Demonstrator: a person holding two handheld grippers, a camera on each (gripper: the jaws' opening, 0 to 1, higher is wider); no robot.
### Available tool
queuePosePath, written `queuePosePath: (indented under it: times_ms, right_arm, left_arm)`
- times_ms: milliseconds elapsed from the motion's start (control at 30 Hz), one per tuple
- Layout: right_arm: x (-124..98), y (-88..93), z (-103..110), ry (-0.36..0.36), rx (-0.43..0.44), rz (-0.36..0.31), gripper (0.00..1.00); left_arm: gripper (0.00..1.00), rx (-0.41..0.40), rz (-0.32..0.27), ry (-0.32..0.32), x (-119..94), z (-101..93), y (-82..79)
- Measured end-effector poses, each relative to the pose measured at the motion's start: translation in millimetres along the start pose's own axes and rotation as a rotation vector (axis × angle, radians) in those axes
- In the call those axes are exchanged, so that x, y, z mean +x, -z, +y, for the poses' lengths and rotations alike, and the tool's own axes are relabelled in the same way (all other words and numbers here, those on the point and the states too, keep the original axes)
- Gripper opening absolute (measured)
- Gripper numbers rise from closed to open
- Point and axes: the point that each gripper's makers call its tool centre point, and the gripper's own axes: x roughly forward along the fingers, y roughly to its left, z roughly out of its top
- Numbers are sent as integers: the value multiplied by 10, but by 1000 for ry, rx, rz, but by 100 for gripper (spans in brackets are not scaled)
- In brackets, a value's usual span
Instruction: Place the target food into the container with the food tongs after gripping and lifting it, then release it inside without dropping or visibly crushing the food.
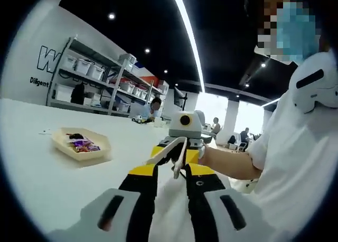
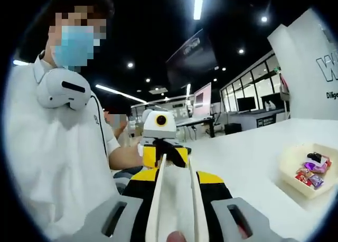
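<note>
Tongs (image 2: 174,199) sit clamped in the right gripper (image 2: 177,210); left gripper (image 1: 171,199) state unclear; tray (image 1: 82,144) of wrapped snacks (image 1: 82,144) lies apart on the white table (image 1: 47,173).

Your two grippers face each other, raised above the table. Your right gripper (image 2: 177,199) has its jaws closed on the food tongs (image 2: 176,205) (arms side by side). Your left gripper (image 1: 171,192) looks nearly closed, nothing visibly between.

The small wrapped foods in the tray (image 1: 82,145) are too small to name. In the right gripper view the tray (image 2: 306,170) is partly cut by the right edge.
</note>
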Motion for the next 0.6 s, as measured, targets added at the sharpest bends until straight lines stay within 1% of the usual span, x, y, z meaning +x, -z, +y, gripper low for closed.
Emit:
queuePosePath:
  times_ms: [267, 567, 600]
  right_arm:
    - [4, -16, -18, 4, -1, -2, 18]
    - [-41, -29, -47, 18, -5, -8, 18]
    - [-45, -30, -43, 17, -2, -10, 18]
  left_arm:
    - [26, 11, -9, 2, -22, 0, -18]
    - [29, 16, -27, -22, -87, 87, -68]
    - [29, 15, -26, -16, -90, 84, -69]
